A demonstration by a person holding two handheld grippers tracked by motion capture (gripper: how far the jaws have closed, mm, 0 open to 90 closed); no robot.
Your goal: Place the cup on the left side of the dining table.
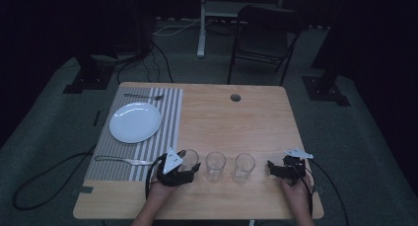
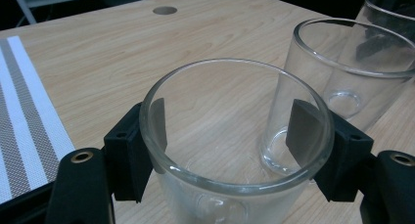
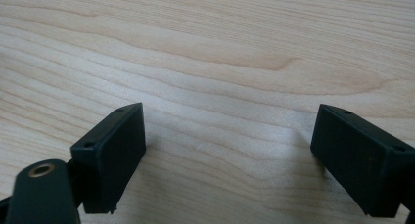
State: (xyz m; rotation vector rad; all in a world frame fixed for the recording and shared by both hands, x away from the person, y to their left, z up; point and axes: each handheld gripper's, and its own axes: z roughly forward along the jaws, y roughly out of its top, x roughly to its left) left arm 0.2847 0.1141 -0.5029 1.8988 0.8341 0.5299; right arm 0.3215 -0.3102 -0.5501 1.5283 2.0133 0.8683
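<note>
Three clear empty glasses stand in a row near the table's front edge: a left glass point(image 1: 189, 158), a middle glass point(image 1: 215, 166) and a right glass point(image 1: 244, 167). My left gripper point(image 1: 191, 166) is shut on the left glass. In the left gripper view its black pads point(image 2: 142, 141) press both sides of that glass point(image 2: 230, 187), with the middle glass point(image 2: 342, 72) just behind it. My right gripper point(image 1: 272, 168) rests on the wood to the right of the row. It stands open point(image 3: 230, 150) with bare table between its jaws.
A grey striped placemat point(image 1: 167, 132) covers the table's left part. It carries a white plate point(image 1: 135, 122), a fork point(image 1: 143, 96) at the far end and a knife point(image 1: 123, 161) at the near end. A round hole point(image 1: 235, 97) sits near the table's far edge.
</note>
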